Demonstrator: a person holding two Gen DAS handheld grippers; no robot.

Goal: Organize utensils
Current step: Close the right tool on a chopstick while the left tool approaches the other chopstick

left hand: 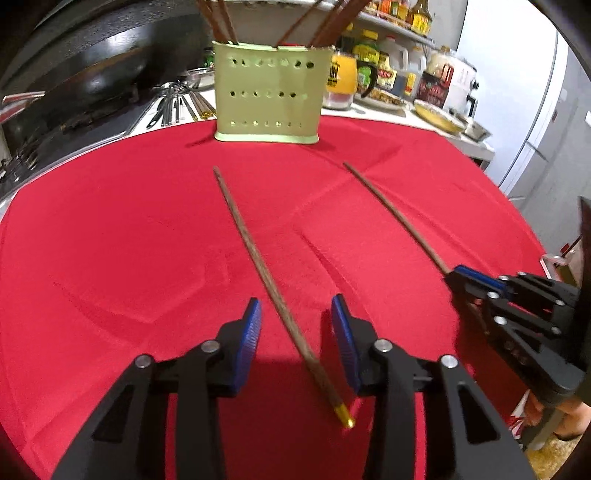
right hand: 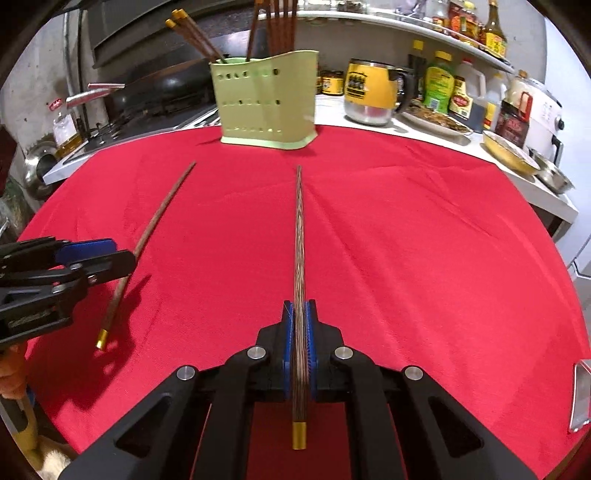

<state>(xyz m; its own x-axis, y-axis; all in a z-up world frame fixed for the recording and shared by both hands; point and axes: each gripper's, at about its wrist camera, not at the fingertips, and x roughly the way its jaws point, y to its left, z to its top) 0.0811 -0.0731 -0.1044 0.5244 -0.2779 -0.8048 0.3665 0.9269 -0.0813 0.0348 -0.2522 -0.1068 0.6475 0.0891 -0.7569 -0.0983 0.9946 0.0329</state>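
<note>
**Two chopsticks on the way to the green holder**

Gold-capped end of the nearer chopstick lies on the red cloth between the pads of the left gripper. Jaws part open, straddling the stick; pads not touching it in this view, so nothing is gripped on that side yet. Right gripper is clamped tight on the second chopstick, blue pads pressed on both sides near its capped end, tip pointing ahead toward the holder.

Step in hand, as judged: close the left pads squarely on the shaft a little ahead of the gold cap, so the stick does not pivot or roll away on the cloth. Lift both sticks level, then tip them point-down over the holder's open top.

Around: holder stands upright at the cloth's far edge, already carrying several chopsticks leaning at angles; these crowd the opening and may deflect incoming tips. Behind it, a yellow mug, sauce bottles, a dark wok on the stove. Cloth shows creases between grippers and holder.
</note>
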